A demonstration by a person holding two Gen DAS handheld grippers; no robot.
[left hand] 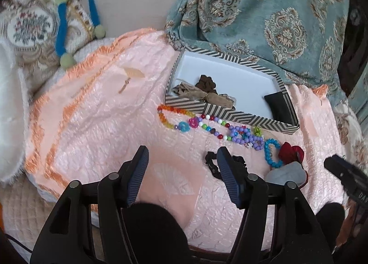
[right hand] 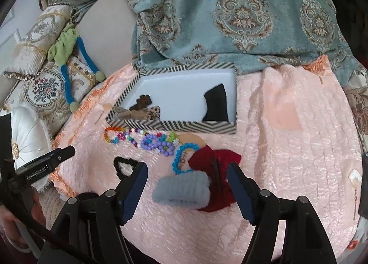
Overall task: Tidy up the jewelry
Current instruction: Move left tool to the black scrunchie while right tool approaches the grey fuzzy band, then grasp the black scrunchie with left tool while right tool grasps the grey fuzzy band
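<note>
A: Left wrist view: what is seen of the jewelry?

B: A row of bead pieces is laid on the pink quilted cover [left hand: 96, 126], just in front of the chevron-striped box [left hand: 230, 112]. From the left, an orange and yellow bead bracelet [left hand: 164, 115] is seen, then a multicolored bead string [left hand: 211, 126], a tangle of purple beads [left hand: 247, 136] and a turquoise bead bracelet [left hand: 271, 152].

A: And nearer the camera?

B: A black scrunchie [left hand: 212, 161] is partly hidden behind the right finger of the left gripper [left hand: 182, 169]. A dark red velvet bow [left hand: 291, 151] and a gray knitted band [left hand: 287, 173] are seen further right, touching each other.

A: What is held inside the box?

B: A brown flower piece [left hand: 205, 83], a tan fabric bow [left hand: 202, 95] and a black pouch [left hand: 277, 100] are seen on its white floor.

A: How are the jaws set?

B: The left jaws are spread well apart, and nothing is gripped; only bare pink cover is framed between them.

A: And in the right wrist view?

B: The right gripper [right hand: 187, 176] is likewise parted wide, with nothing clamped. The gray knitted band [right hand: 181, 190] and the red bow [right hand: 216, 172] are seen lying between the fingers, untouched by the pads. The turquoise bracelet [right hand: 181, 158] is found just beyond the band.
</note>
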